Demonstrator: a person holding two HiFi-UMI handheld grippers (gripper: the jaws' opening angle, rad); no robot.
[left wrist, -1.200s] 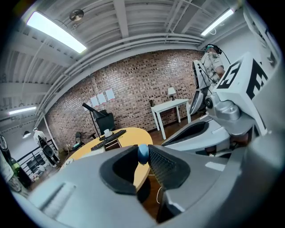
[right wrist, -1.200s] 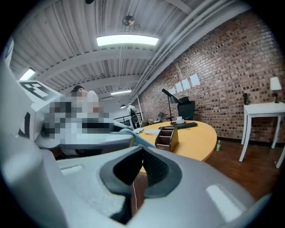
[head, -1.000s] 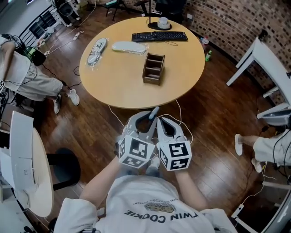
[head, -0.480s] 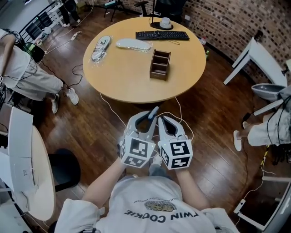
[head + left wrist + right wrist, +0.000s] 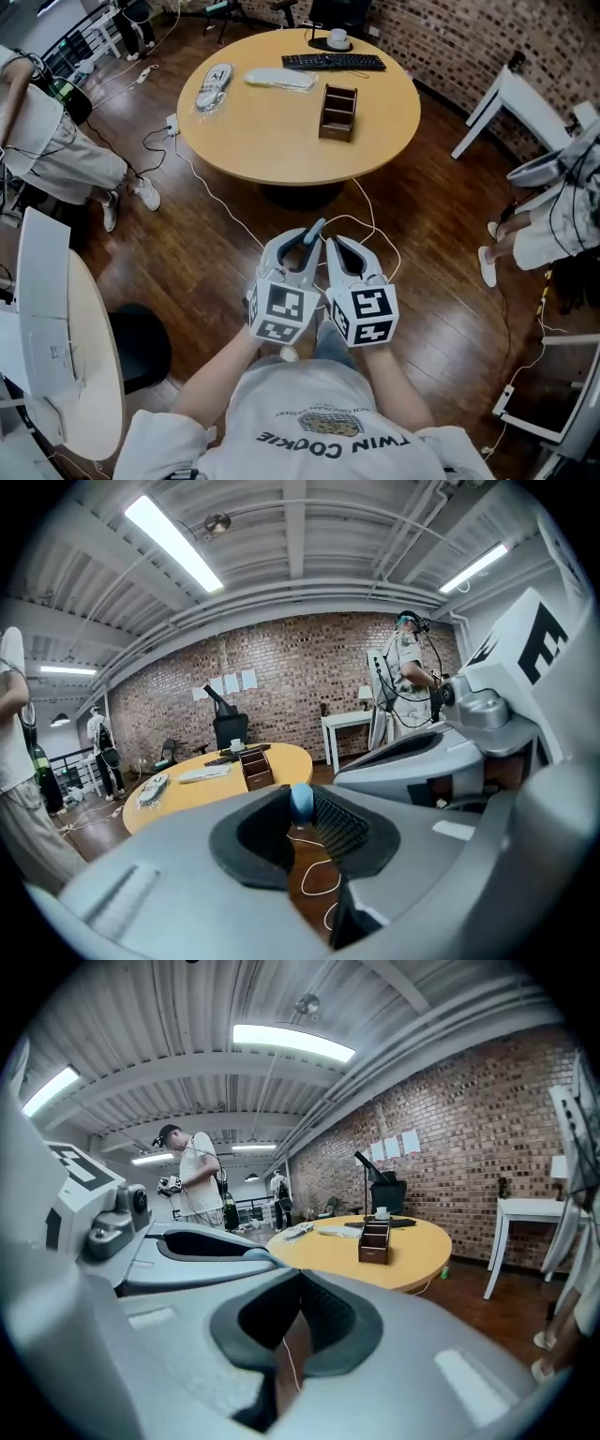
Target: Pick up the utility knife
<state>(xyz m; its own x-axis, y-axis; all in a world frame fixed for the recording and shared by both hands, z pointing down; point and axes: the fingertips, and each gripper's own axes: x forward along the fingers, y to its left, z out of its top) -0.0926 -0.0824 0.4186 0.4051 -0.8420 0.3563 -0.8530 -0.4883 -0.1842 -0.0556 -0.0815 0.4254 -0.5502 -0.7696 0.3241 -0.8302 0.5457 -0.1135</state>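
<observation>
My left gripper [image 5: 305, 246] is shut on the utility knife [image 5: 316, 229], whose slim blue-grey end sticks out past the jaw tips toward the table. In the left gripper view only the knife's rounded blue tip [image 5: 301, 803] shows between the dark pads; the rest is hidden inside the jaws. My right gripper [image 5: 339, 246] is held close beside the left one, shut, with nothing between its pads [image 5: 319, 1312]. Both are held above the wooden floor, well short of the round table [image 5: 281, 141].
On the table stand a brown wooden organizer [image 5: 338, 112], a black keyboard [image 5: 333, 62], a cup [image 5: 336, 38] and two wrapped pale items [image 5: 278, 79]. White cable [image 5: 370, 220] lies on the floor. People stand at the left [image 5: 56, 141] and right [image 5: 562, 206]. A white table [image 5: 66, 347] is near left.
The round table has slid farther away and up in the head view; both grippers have drawn back from it together. The jaws and the held knife look the same.
</observation>
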